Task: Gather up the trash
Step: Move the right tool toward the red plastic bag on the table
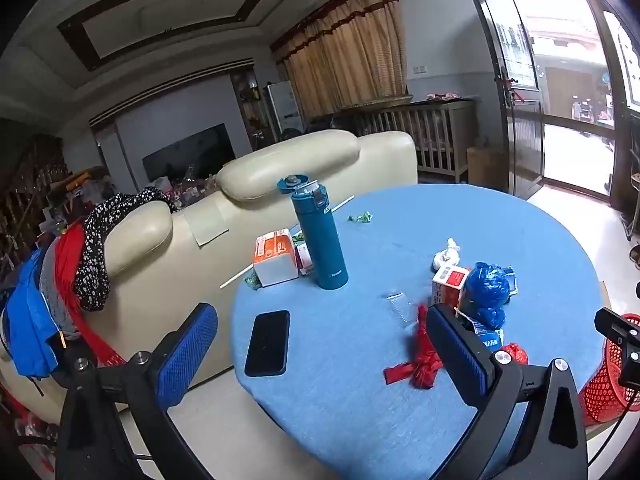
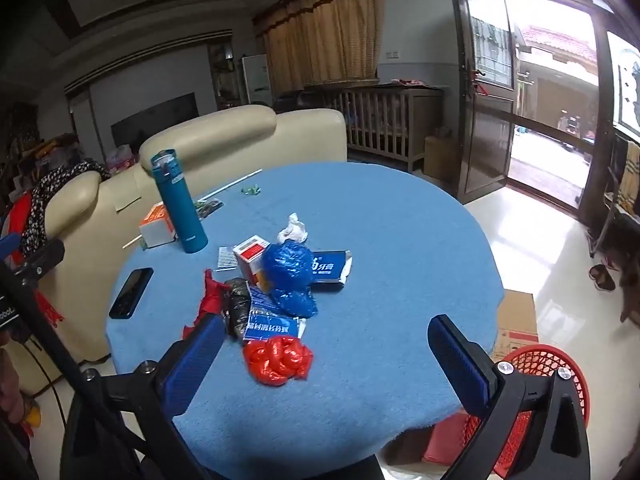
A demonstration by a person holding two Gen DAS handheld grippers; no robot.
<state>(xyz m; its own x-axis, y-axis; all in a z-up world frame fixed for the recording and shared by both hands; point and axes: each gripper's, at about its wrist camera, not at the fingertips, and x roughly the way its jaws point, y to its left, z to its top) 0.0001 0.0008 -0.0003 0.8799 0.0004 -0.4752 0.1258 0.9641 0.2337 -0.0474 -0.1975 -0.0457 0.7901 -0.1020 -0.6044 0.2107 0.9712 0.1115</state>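
Note:
Trash lies on a round blue table (image 2: pixel 380 220): a crumpled red plastic bag (image 2: pixel 278 358), a blue plastic bag (image 2: pixel 288 266), a black bag (image 2: pixel 239 304), a red ribbon-like wrapper (image 1: pixel 420 354), a white tissue wad (image 2: pixel 294 230), small cartons (image 2: pixel 250 254) and a blue flat pack (image 2: pixel 272 322). A red mesh basket (image 2: pixel 536 364) stands on the floor at the table's near right edge. My left gripper (image 1: pixel 320 352) is open and empty above the table's near left. My right gripper (image 2: pixel 326 360) is open and empty, the red bag between its fingers' line.
A teal flask (image 1: pixel 320 236) with open lid, an orange-white box (image 1: pixel 274 256), a black phone (image 1: pixel 268 342), green candy wrappers (image 1: pixel 360 217) and a white stick (image 2: pixel 236 184) sit on the table. A cream sofa (image 1: pixel 256 176) stands behind. A cardboard box (image 2: pixel 516 320) lies by the basket.

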